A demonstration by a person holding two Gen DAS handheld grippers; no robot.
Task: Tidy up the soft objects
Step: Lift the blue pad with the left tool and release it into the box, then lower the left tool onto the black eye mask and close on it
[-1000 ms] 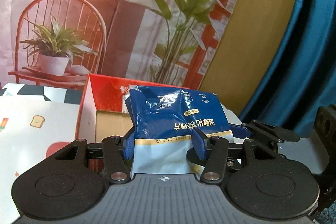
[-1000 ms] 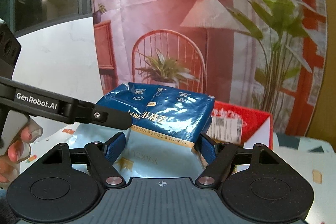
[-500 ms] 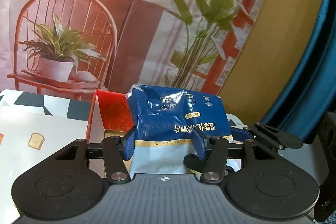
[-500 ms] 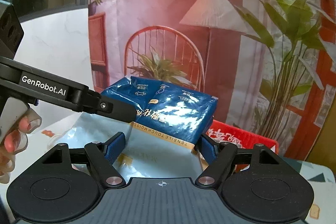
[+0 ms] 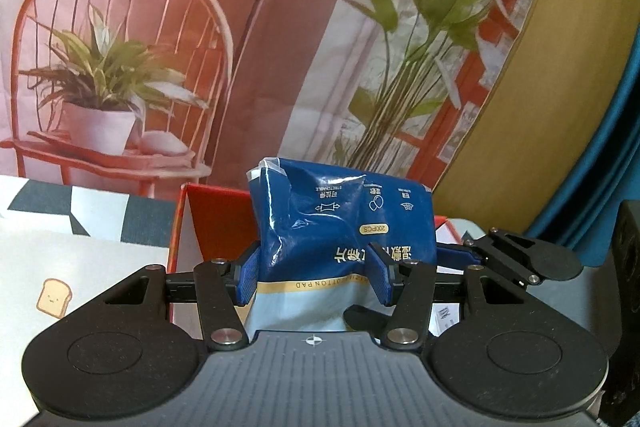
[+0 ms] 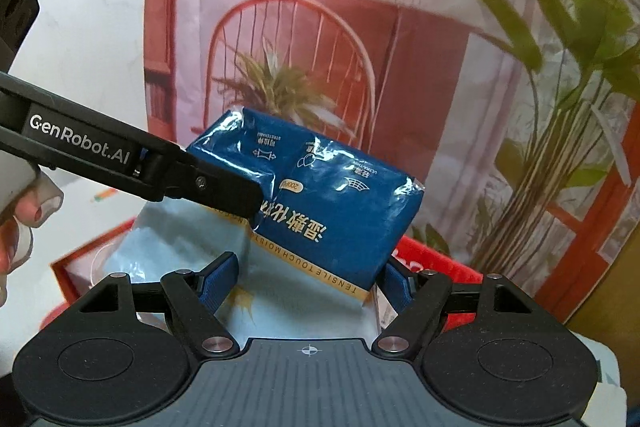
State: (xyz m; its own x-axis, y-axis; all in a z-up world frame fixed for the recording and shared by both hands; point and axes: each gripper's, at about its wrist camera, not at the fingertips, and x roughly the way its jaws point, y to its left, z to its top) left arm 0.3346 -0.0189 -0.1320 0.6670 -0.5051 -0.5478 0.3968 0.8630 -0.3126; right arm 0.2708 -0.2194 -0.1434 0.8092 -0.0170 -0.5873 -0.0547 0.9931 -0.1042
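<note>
While both grippers pinch the blue cotton-pad pack [image 5: 344,227] — left gripper [image 5: 314,277] closed across it, right gripper [image 6: 310,277] likewise — it hangs just above the red box [image 5: 208,215], long axis left-right.

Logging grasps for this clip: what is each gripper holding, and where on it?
Both hold the blue cotton-pad pack: left gripper and right gripper each pinch its sides near the pale end.

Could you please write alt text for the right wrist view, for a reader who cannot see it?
A blue and white cotton pad pack sits between the right gripper pads, with the left gripper pinching its left side. Below is a red box; behind, a printed backdrop shows a chair, lamp and plants.
</note>
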